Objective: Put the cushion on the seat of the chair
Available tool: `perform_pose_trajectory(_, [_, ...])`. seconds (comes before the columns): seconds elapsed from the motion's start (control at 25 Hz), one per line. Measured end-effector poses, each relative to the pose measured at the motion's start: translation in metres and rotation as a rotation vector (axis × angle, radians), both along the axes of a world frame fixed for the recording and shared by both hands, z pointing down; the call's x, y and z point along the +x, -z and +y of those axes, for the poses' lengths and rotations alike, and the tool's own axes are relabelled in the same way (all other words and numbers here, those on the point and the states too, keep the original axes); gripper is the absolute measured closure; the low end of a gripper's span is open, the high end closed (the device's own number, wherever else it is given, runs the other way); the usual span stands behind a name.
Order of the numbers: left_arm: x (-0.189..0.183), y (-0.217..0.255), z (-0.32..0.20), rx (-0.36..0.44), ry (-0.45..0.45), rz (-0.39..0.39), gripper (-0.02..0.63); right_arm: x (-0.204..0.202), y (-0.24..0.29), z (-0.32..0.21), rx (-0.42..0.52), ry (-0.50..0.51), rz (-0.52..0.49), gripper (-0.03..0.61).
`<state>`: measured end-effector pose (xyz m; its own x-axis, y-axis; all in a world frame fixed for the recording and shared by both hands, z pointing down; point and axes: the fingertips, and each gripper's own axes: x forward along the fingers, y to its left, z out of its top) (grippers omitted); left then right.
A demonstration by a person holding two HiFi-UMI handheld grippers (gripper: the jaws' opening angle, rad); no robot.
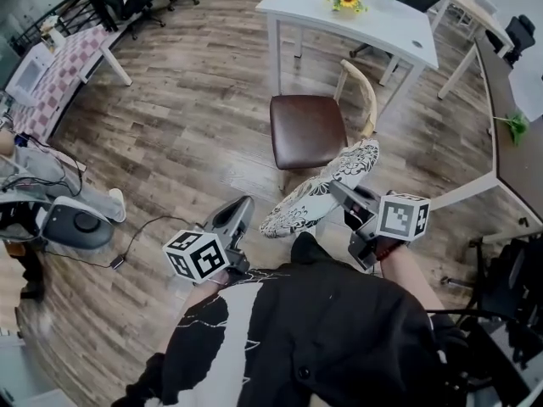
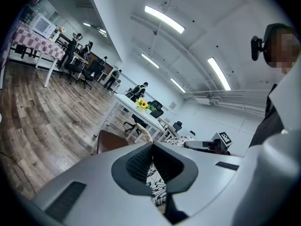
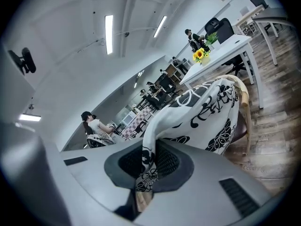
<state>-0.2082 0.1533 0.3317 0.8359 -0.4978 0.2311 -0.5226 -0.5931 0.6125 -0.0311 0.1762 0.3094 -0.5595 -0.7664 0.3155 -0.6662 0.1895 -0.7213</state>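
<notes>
Cushion [image 1: 321, 192] is pinched at both ends: right gripper [image 3: 149, 160] jaws clamped on the patterned fabric, left gripper [image 2: 151, 163] jaws closed on the opposite edge. It hangs in the air between them, over the floor, just short of the chair [image 1: 305, 130]. Keep both ends level, bring it over the brown seat, clear of the backrest [image 1: 363, 91], lower flat, let go only once it rests

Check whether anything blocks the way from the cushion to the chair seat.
Nothing visible does. The cushion, pinched by the left gripper and the right gripper, hangs just short of the chair's brown seat, which is bare. Only wooden floor lies between them.
</notes>
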Motion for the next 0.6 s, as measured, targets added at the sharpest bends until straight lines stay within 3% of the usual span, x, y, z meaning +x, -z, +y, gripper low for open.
perform_pose_trajectory(0.6, [0.041,-0.007,-0.130,-0.059,0.136,0.022,0.603,0.048,-0.002,-0.160,-0.026,0.118,-0.003,0.551])
